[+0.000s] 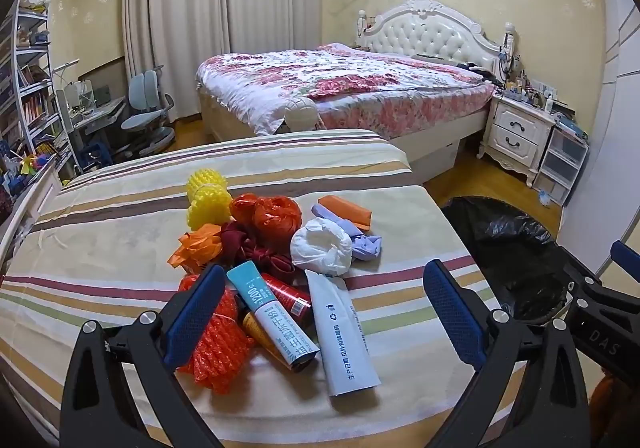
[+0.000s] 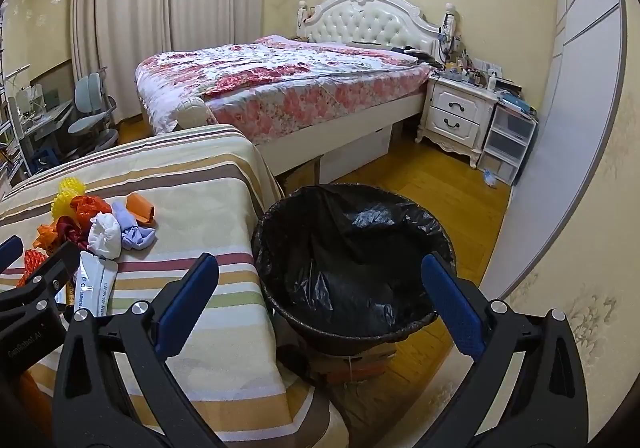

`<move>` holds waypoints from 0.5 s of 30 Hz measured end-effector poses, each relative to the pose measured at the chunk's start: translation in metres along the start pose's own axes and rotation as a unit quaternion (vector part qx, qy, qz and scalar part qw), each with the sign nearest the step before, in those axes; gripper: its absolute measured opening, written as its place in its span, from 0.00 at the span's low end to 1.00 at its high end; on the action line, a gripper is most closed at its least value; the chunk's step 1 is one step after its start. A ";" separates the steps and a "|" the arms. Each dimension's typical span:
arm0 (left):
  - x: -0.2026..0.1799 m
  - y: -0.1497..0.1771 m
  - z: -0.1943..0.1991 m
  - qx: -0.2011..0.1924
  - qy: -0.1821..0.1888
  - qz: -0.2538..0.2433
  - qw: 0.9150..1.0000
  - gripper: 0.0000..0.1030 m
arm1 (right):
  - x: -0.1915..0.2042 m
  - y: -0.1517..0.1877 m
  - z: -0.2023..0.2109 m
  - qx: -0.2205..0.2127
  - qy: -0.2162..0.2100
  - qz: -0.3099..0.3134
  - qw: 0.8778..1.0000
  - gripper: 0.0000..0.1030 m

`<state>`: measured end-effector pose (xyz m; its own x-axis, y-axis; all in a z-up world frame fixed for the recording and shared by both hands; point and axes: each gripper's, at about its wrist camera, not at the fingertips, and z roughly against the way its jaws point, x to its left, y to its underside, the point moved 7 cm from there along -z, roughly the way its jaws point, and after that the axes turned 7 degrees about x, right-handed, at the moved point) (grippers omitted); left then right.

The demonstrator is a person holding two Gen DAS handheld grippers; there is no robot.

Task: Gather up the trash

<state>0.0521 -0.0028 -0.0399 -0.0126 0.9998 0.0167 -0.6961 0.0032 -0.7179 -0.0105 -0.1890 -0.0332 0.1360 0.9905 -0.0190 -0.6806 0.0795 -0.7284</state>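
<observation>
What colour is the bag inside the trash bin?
Black. The bag lining the trash bin is shiny black plastic, seen best in the right wrist view.

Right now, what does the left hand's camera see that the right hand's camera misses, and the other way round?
Only the left view shows the whole pile: blue-capped tube, red tube, orange netting. Only the right view looks fully into the black-lined trash bin, with bare floor beside it. Both show the striped cloth, white wad, yellow netting and open grippers, left, right.

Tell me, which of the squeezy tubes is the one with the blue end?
The white tube with the light blue end, lying in the middle of the pile. The red tube beside it is red all over, and the pale grey tube has no blue.
</observation>
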 end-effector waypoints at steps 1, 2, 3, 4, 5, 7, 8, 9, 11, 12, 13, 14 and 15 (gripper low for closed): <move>0.000 0.000 0.000 0.000 0.000 0.001 1.000 0.94 | 0.000 0.000 0.001 0.000 0.000 0.000 1.000 0.96; 0.000 -0.001 0.000 0.000 0.001 0.000 1.000 0.94 | 0.000 0.000 0.000 0.001 0.000 0.000 1.000 0.96; 0.000 -0.001 0.001 0.000 0.002 0.000 1.000 0.94 | -0.001 0.000 0.000 0.001 0.000 0.000 1.000 0.96; 0.001 -0.002 0.000 0.000 0.002 0.000 1.000 0.94 | -0.001 0.000 0.000 0.001 0.000 0.000 1.000 0.96; 0.000 -0.002 0.000 0.000 0.002 0.000 1.000 0.94 | -0.001 0.000 -0.001 0.000 0.000 -0.001 1.000 0.96; 0.000 -0.002 0.000 0.002 0.002 -0.001 1.000 0.94 | 0.000 0.000 -0.001 0.001 0.000 0.000 1.000 0.96; 0.000 -0.001 0.001 0.002 0.002 -0.002 1.000 0.94 | 0.000 0.000 -0.001 0.001 0.000 0.000 1.000 0.96; 0.000 -0.001 0.001 0.002 0.002 -0.001 1.000 0.94 | 0.000 0.000 -0.001 0.001 0.001 0.001 1.000 0.96; 0.000 -0.001 0.001 0.001 0.001 -0.001 1.000 0.94 | 0.000 0.000 -0.001 0.001 0.000 0.000 1.000 0.96; 0.000 -0.001 0.001 0.001 0.001 -0.002 1.000 0.94 | 0.000 0.000 -0.001 0.001 0.000 0.000 1.000 0.96; 0.000 0.000 0.001 0.001 0.002 -0.002 1.000 0.94 | -0.001 0.000 -0.001 0.001 0.000 -0.001 1.000 0.96; 0.000 0.000 0.001 0.001 0.002 -0.002 1.000 0.94 | 0.000 0.000 -0.001 0.001 0.001 0.000 1.000 0.96; -0.001 0.000 0.001 0.001 0.001 -0.002 1.000 0.94 | 0.000 0.000 -0.001 0.001 0.001 0.000 1.000 0.96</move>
<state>0.0518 -0.0034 -0.0391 -0.0079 0.9998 0.0178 -0.6975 0.0073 -0.7166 -0.0104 -0.1895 -0.0340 0.1370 0.9904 -0.0201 -0.6820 0.0796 -0.7270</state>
